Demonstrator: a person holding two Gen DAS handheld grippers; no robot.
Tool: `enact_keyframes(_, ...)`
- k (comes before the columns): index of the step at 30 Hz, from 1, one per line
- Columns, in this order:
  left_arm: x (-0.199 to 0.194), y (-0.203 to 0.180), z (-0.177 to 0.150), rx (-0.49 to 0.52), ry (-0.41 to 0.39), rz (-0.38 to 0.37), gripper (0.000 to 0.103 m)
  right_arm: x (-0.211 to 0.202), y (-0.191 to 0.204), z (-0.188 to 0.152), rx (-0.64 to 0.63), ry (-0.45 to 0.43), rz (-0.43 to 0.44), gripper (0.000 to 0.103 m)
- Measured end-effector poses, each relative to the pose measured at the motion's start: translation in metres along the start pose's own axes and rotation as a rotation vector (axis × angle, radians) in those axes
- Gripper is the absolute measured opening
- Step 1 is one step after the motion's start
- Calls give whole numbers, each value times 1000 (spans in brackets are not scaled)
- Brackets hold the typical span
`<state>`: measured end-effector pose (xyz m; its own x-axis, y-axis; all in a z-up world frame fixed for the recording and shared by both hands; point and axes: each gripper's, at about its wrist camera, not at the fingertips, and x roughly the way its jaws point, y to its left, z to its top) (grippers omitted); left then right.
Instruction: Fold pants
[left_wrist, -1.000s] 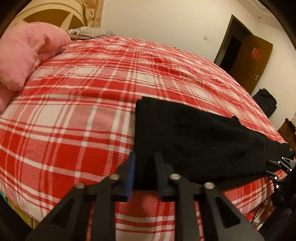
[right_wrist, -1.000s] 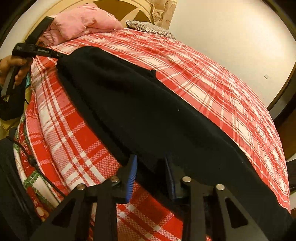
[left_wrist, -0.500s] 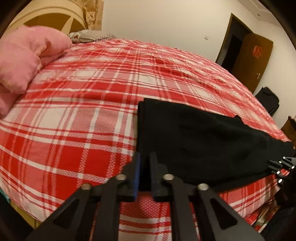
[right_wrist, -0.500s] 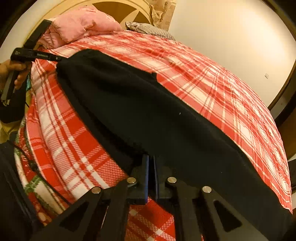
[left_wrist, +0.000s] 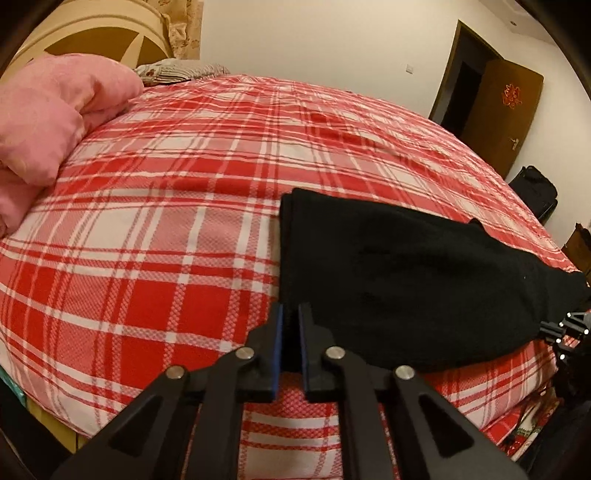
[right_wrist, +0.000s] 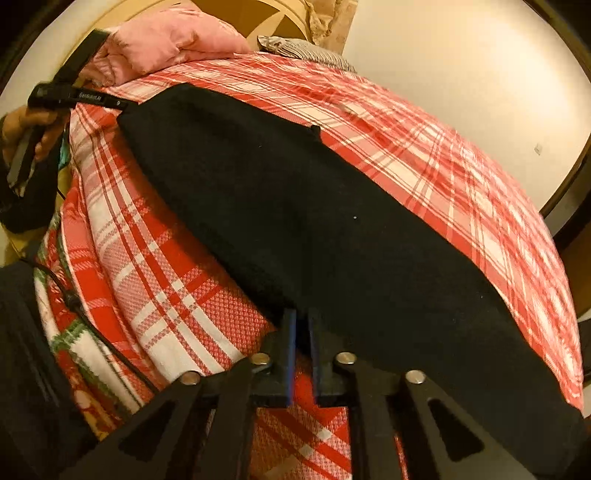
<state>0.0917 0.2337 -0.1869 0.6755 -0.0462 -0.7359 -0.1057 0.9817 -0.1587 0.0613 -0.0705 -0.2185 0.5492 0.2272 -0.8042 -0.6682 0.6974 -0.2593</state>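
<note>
Black pants (left_wrist: 399, 273) lie stretched along the near edge of a bed with a red and white plaid cover (left_wrist: 184, 206). My left gripper (left_wrist: 290, 314) is shut on the near corner of the pants at their left end. In the right wrist view the pants (right_wrist: 314, 221) run from upper left to lower right. My right gripper (right_wrist: 302, 319) is shut on their near edge. The left gripper (right_wrist: 122, 104) also shows there at the far corner, and the right gripper (left_wrist: 567, 326) at the right of the left wrist view.
A pink quilt (left_wrist: 48, 118) is piled at the head of the bed beside a striped pillow (left_wrist: 177, 70). A brown door (left_wrist: 506, 107) and a black bag (left_wrist: 533, 192) stand at the far right. A black cable (right_wrist: 96, 328) hangs down the bed's side.
Both grippers have closed from open onto the near edge of the pants. The pants' edge has lifted slightly at each end.
</note>
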Motion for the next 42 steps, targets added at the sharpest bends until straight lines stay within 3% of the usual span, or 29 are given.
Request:
enact_keyframes(1,-2,1,1,4,-6,13,22,-3,-4,1,7,-4,4,43)
enact_keyframes(3,-7,3,3,9,-18,30,22,-9,-10,1,20,-10,4,53)
enact_keyframes(8,-20,9,12,-11,-78,82,22,-30,-29,18,66,-60,50,53)
enact_keyframes(11,-22,5,21,11,-97,68,22,-37,-39,40,65,-102,52,53)
enact_keyframes(17,-6,-22,40,80,-108,21,24,-5,-54,97,139,-96,120,52)
enact_keyframes(20,5,-37,45,124,-111,38,30,19,-56,121,181,-84,171,49)
enact_keyframes(26,30,-38,44,147,-74,75,33,73,-61,153,344,-22,291,42)
enact_keyframes(27,37,-35,45,144,-62,84,36,85,-62,156,381,2,301,35)
enact_keyframes(29,41,-30,46,131,-79,101,52,103,-64,157,437,56,347,25)
enact_keyframes(31,43,-26,51,110,-76,94,54,116,-66,154,484,90,387,13)
enact_keyframes(33,44,-25,54,110,-75,92,54,111,-65,155,492,65,368,6)
enact_keyframes(36,43,-28,54,119,-73,94,53,96,-70,156,507,11,334,5)
enact_keyframes(40,41,-32,53,121,-76,102,52,114,-63,156,459,80,294,6)
enact_keyframes(42,33,-41,52,129,-84,90,52,112,-64,151,454,52,297,8)
